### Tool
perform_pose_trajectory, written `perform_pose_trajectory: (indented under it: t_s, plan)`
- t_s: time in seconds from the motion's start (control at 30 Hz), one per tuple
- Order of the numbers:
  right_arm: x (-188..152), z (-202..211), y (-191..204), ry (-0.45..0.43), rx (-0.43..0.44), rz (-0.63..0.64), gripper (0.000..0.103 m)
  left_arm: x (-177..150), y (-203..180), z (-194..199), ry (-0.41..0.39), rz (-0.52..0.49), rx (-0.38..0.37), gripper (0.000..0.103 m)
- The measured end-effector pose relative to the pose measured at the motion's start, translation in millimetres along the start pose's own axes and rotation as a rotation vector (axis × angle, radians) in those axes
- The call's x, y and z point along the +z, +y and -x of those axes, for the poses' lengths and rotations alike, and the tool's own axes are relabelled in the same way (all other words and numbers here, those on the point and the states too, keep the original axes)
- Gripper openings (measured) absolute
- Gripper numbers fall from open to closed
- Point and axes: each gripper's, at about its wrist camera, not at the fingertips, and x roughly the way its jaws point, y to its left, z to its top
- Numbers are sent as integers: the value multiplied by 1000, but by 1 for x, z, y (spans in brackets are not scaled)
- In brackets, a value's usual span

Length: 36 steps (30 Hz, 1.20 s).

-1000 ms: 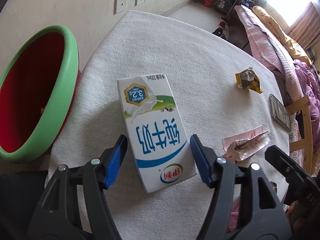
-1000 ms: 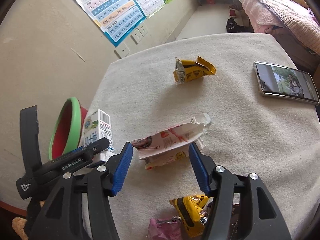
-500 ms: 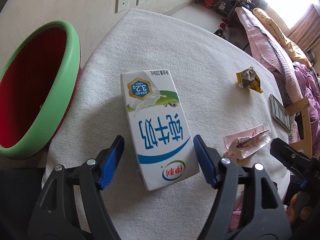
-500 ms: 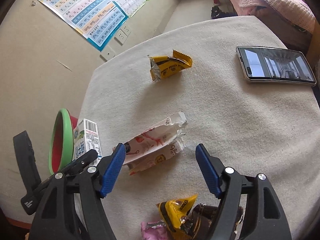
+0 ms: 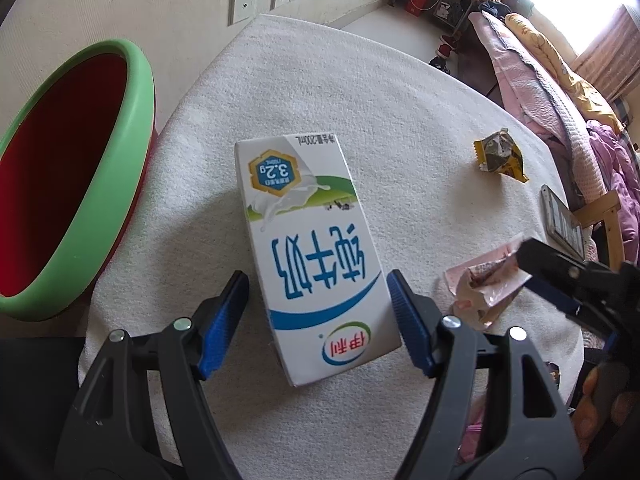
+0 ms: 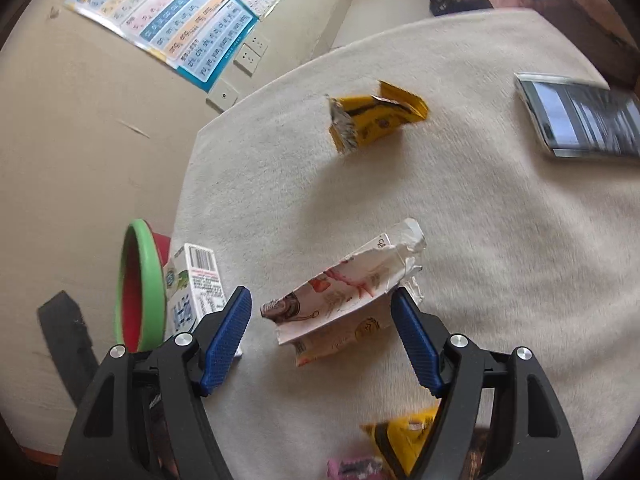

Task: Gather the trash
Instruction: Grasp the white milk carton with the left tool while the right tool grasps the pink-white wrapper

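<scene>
both jaws have just been opening: left gripper spread astride the glossy white rectangular milk carton, right gripper spread around the crinkled pink-white wrapper.

White milk carton lying flat; torn pink wrapper beside.

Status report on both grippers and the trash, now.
Left gripper open, straddling milk carton. Right gripper open, jaws just widened, over torn wrapper. Bin beside table, path clear.
</scene>
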Motion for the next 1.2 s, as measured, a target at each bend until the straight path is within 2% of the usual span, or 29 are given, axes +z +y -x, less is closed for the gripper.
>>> perform_pose_trajectory:
  t_s: [0.17, 0.23, 0.47, 0.67, 0.77, 0.83, 0.87, 1.07, 1.2]
  plan:
    - [-15, -12, 30, -51, -159, 299, 70, 1, 1, 3, -10, 0, 8, 68]
    - [-19, -12, 32, -56, -168, 332, 69, 1, 3, 4, -16, 6, 11, 68]
    - [-17, -6, 9, -46, -97, 215, 69, 5, 7, 6, -24, 13, 14, 68]
    - [-15, -17, 2, 3, -50, 147, 69, 3, -1, -4, -11, -22, 37, 66]
    - [-17, -18, -2, 1, -63, 141, 57, 10, -1, -3, -25, -17, 50, 66]
    - [-17, -16, 0, 11, -58, 157, 39, 14, -1, -3, -30, -22, 50, 59]
    - [-18, -15, 2, 11, -55, 166, 36, 14, -1, -3, -30, -24, 50, 59]
    - [-23, -4, 13, -18, -19, 197, 33, 7, 1, 8, -49, -17, 38, 55]
    - [-25, 15, 24, -88, -7, 236, 33, 3, 5, 29, -88, 10, 28, 55]
